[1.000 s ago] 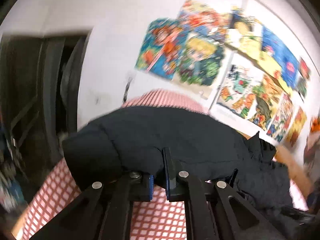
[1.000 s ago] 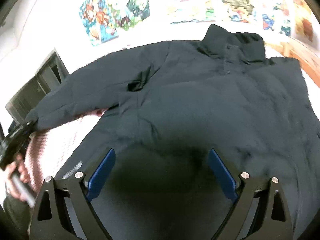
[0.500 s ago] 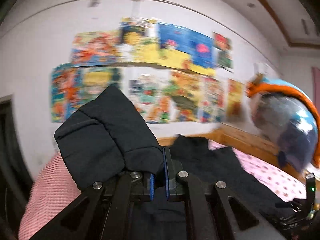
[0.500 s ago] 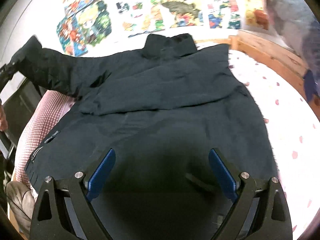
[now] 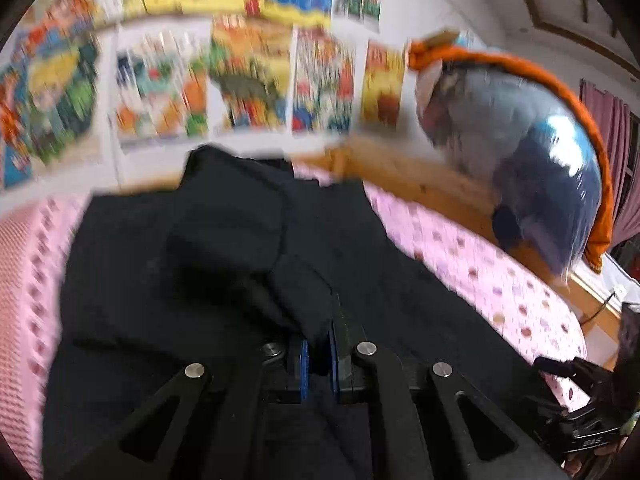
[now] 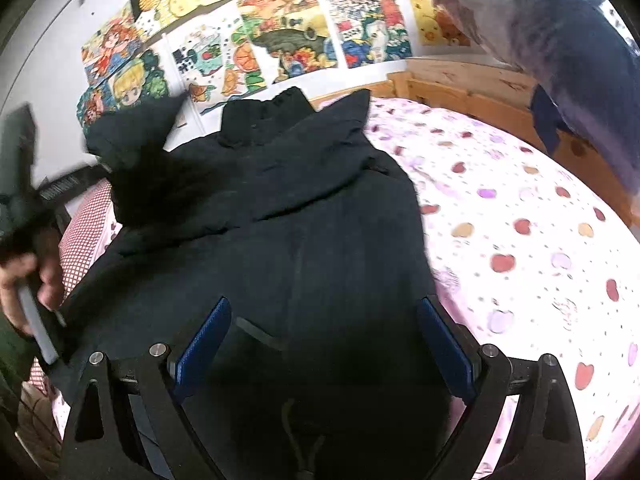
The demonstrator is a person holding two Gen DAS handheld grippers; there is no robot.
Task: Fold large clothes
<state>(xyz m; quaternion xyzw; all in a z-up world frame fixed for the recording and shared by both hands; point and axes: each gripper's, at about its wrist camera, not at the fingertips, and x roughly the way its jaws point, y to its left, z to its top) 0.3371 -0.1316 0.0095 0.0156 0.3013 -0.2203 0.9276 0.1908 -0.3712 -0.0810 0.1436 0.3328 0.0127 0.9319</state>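
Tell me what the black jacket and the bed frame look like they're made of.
Black jacket: looks like matte woven synthetic with padding; it lies in thick, puffy, dull folds. The exact fibre can't be told. Bed frame: light, unpainted wood, probably pine, with visible grain and knots.

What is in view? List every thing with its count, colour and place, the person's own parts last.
jacket: one, black, spread on the bed, collar toward the wall.
sleeve: one, black, lifted over the jacket's body, its end pinched in the left gripper.
bed sheet: one, pink with apple prints, under the jacket.
checked cloth: one, red and white, at the bed's left edge.
bed frame: one, wooden, along the far side.
posters: many, bright colours, on the white wall.
bagged bundle: one, grey-blue with orange edge, at far right.
left gripper: black, blue pads, jaws shut.
right gripper: black, blue pads, jaws open over the hem.
hand: one, at far left.
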